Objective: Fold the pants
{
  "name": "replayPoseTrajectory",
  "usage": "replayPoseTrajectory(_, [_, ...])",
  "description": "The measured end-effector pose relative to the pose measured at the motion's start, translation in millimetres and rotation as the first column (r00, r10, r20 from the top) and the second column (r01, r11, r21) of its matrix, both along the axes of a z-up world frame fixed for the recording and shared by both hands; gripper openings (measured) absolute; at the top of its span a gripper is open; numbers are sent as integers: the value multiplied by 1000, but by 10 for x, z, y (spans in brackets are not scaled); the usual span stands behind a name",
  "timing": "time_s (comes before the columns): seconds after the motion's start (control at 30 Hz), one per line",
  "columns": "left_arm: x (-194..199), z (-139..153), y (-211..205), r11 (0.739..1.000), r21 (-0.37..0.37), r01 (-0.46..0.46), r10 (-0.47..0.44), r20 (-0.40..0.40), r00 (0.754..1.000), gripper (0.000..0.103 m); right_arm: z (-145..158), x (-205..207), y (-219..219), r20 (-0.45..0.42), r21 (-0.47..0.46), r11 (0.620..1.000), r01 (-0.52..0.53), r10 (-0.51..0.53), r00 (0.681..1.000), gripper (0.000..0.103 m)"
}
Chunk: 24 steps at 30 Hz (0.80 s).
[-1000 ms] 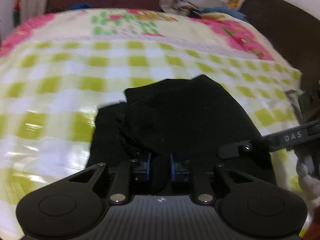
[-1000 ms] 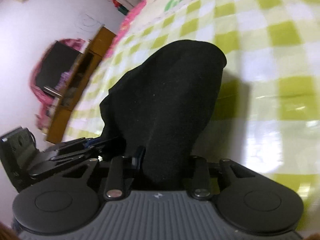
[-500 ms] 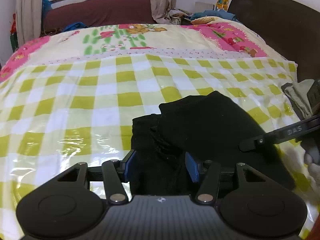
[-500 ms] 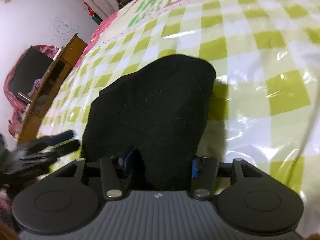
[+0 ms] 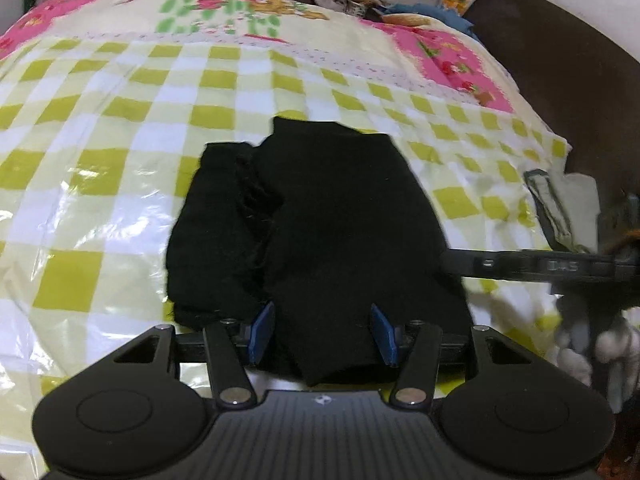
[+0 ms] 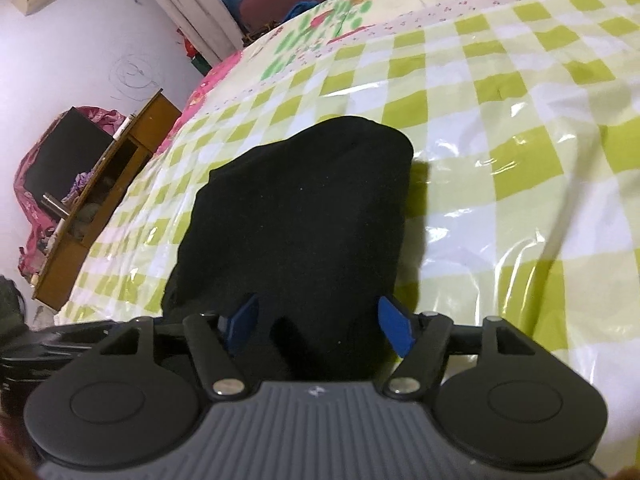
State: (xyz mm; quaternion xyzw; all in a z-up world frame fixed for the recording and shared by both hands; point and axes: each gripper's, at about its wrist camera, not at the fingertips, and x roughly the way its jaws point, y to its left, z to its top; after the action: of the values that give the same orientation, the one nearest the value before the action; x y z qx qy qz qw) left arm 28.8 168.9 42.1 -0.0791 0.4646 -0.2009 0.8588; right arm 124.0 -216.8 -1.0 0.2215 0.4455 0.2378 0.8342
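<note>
The black pants [image 5: 320, 224] lie folded into a compact bundle on the green-checked bedspread [image 5: 100, 168]. My left gripper [image 5: 323, 330] is open, its blue pads either side of the bundle's near edge. In the right wrist view the pants [image 6: 304, 208] fill the middle. My right gripper [image 6: 318, 326] is open too, its jaws wide around the near end of the bundle. The right gripper's finger [image 5: 520, 266] shows in the left wrist view at the bundle's right side. The left gripper [image 6: 60, 340] shows dimly at the lower left of the right wrist view.
A dark headboard [image 5: 560, 72] runs along the bed's right side. A grey-white garment [image 5: 560, 208] lies at the bed's right edge. A wooden shelf unit [image 6: 100, 204] and a pink bag [image 6: 36, 184] stand beside the bed on the left. Clutter and curtains are at the far end.
Both grippers were shut on the pants one second ago and have opened wide. The bundle now rests loose on the bedspread.
</note>
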Motion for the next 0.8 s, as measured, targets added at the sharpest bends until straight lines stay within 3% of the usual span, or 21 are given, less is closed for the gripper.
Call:
replayPoseTrajectory(0.1, [-48, 28, -115, 998, 58, 38, -40, 23, 999, 65, -22, -24, -28, -2, 31, 1000, 4, -4, 1000, 69])
replayPoseTrajectory(0.23, [192, -169, -170, 996, 91, -4, 6, -25, 1000, 66, -101, -57, -34, -18, 35, 999, 10, -10, 1000, 69])
replayPoseTrajectory(0.3, [279, -227, -154, 998, 54, -36, 39, -65, 997, 66, -131, -67, -64, -20, 33, 999, 20, -19, 1000, 69])
replayPoseTrajectory(0.37, [250, -179, -172, 999, 14, -45, 45, -53, 998, 63, -173, -58, -117, -28, 43, 998, 41, -40, 999, 69])
replayPoseTrajectory(0.43, [177, -124, -181, 999, -33, -30, 29, -28, 999, 47, -218, -32, -153, -46, 51, 997, 57, -55, 997, 69])
replayPoseTrajectory(0.53, [117, -137, -62, 999, -17, -39, 38, -26, 999, 45, -232, -30, -178, -48, 61, 996, 60, -57, 997, 69])
replayPoseTrajectory(0.6, [86, -199, -29, 999, 7, -32, 32, -57, 998, 49, -243, -34, -165, -44, 66, 996, 56, -53, 998, 69])
replayPoseTrajectory(0.73, [64, -281, -124, 999, 42, -15, 17, -65, 998, 69, -289, -36, -128, -58, 74, 996, 48, -44, 997, 69])
replayPoseTrajectory(0.8, [144, -322, -144, 999, 33, -41, 43, -72, 996, 71, -290, -47, -125, -54, 78, 996, 42, -38, 998, 69])
